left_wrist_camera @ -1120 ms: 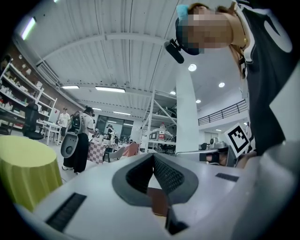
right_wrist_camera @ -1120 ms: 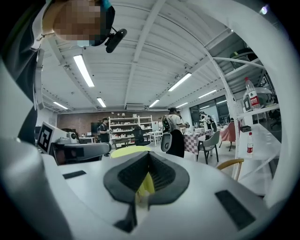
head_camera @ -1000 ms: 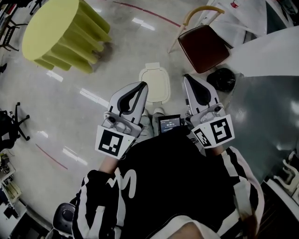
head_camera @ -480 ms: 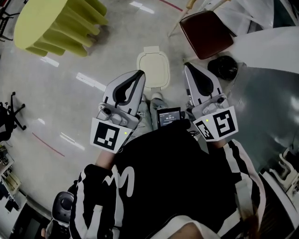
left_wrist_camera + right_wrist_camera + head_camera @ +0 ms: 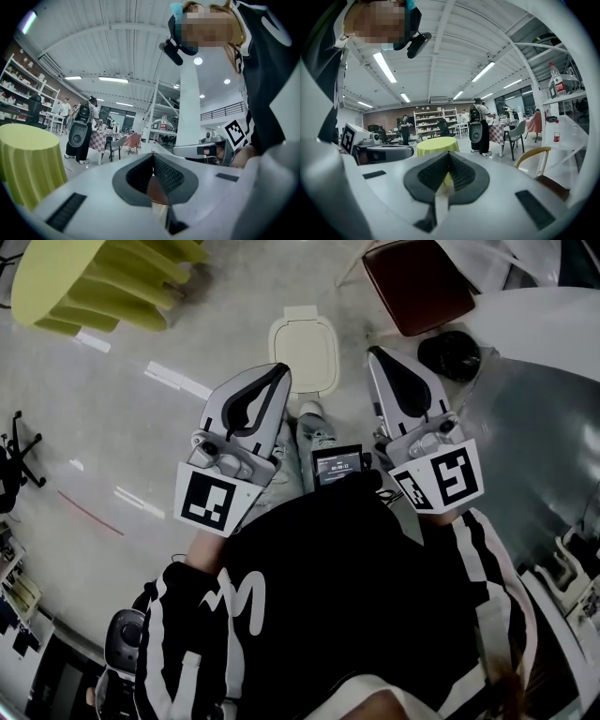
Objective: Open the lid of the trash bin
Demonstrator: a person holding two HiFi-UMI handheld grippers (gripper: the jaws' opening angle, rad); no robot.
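1. Holding both grippers side by side in front of the torso, the person points the left gripper (image 5: 278, 373) and right gripper (image 5: 376, 356) toward the top of the frame.
2. The left fingers (image 5: 169, 176) are pressed together with nothing between them, and so are the right fingers (image 5: 463, 176).
3. The trash bin (image 5: 303, 351) stands on the floor at upper centre, between the two tips and just beyond them. Its cream lid is down, hiding any contents.
4. A dark red chair (image 5: 419, 282) sits at upper right.
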